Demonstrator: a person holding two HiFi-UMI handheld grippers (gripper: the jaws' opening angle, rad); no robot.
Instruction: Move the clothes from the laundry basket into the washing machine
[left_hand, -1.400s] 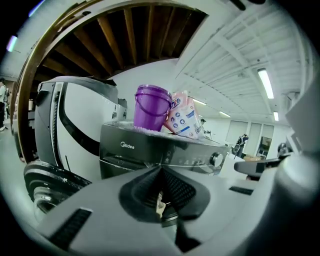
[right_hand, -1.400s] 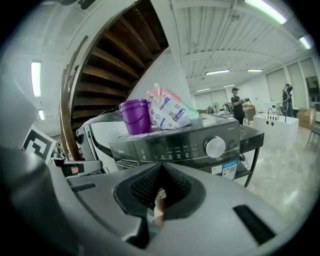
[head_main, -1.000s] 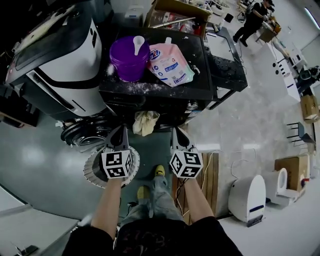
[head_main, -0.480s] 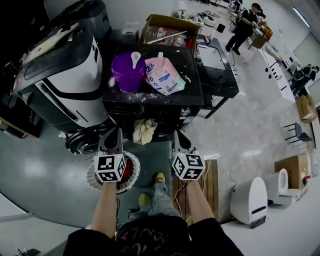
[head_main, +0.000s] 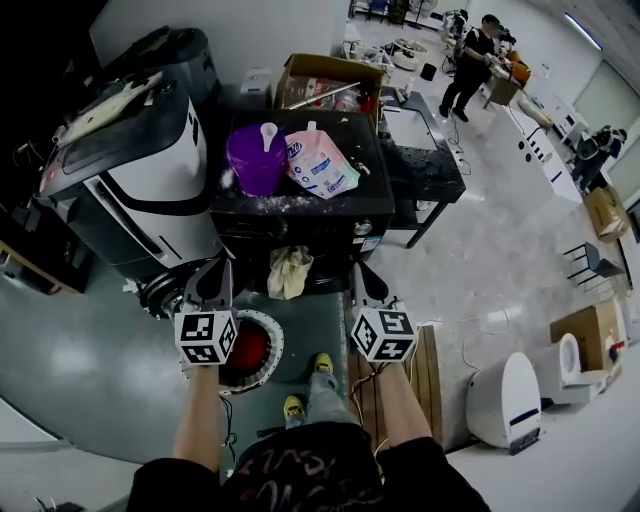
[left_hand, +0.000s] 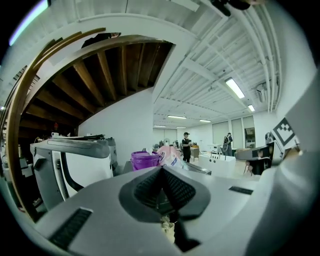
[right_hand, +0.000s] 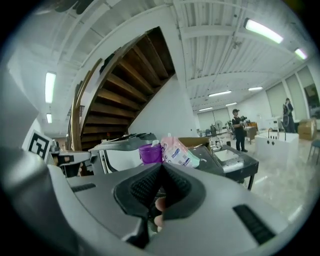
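Observation:
In the head view my left gripper and right gripper are held side by side, both shut with nothing between the jaws. A cream cloth hangs at the front of the black unit, between the two grippers and apart from both. Below the left gripper stands the round white laundry basket with a red garment inside. A white and black machine stands at the left, with a dark round door low down. The left gripper and the right gripper each show their pads pressed together in their own views.
A purple bucket and a pink detergent pouch sit on the black unit. A cardboard box is behind it, and a dark side table to its right. A white appliance stands at the right. A person stands far back.
Both grippers have risen. The left gripper no longer covers the basket, so the red garment inside it now shows. The cream cloth has stayed at the unit's front.

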